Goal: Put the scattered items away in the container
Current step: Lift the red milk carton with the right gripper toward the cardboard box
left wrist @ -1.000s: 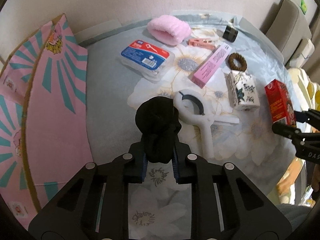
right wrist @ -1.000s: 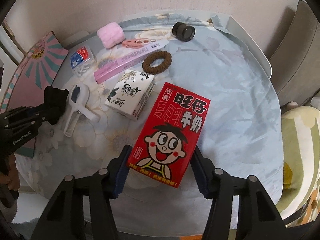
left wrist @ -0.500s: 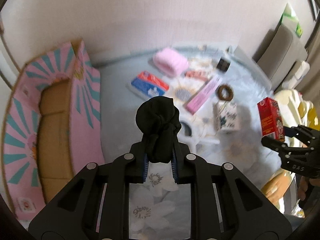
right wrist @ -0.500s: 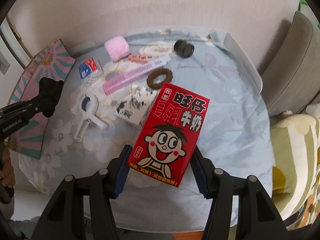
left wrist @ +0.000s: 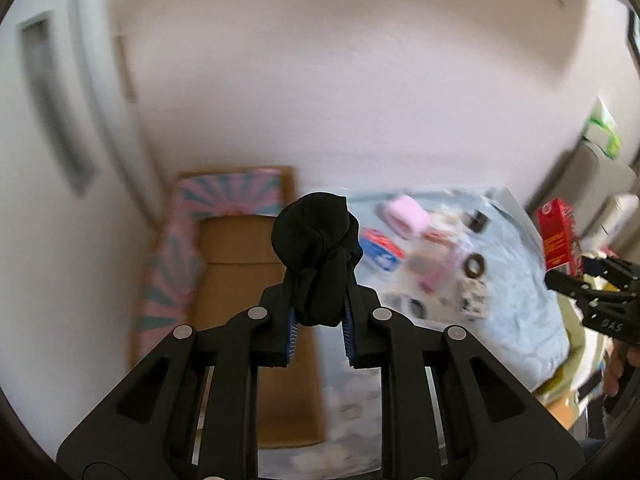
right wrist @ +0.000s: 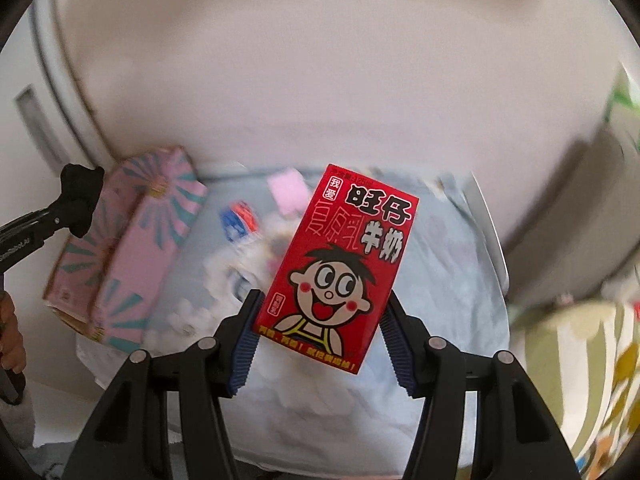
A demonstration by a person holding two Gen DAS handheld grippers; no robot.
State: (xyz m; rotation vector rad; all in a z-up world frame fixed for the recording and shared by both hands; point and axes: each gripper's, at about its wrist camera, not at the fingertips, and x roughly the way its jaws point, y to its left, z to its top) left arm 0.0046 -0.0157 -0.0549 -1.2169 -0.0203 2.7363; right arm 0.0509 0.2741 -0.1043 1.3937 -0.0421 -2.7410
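Presently held, item one: black sock bundle (left wrist: 316, 248), knotted into a soft ball, matte, pinched at its lower end between the blue pads of the left gripper (left wrist: 319, 320), whose jaws are clamped tight on it. The bundle stands up past the fingertips, long axis running along the fingers, rounded head at the far end.

Item two: red milk carton (right wrist: 340, 268), cartoon face and Chinese lettering on its front, gripped by its two side faces in the right gripper (right wrist: 316, 332), jaws pressed on it. Long axis runs near to far, top tilted slightly to the right.

Both items hang in the air above the table (right wrist: 452, 248), which is covered in a pale blue floral cloth.

Container: pink and teal cardboard box (left wrist: 244, 248), open, brown inside, at the table's left edge against the wall; its interior shows bare cardboard.

Remaining on the cloth, blurred: pink fluffy item (left wrist: 406, 216), brown hair ring (left wrist: 476, 265), blue-and-red pack (left wrist: 380, 249).
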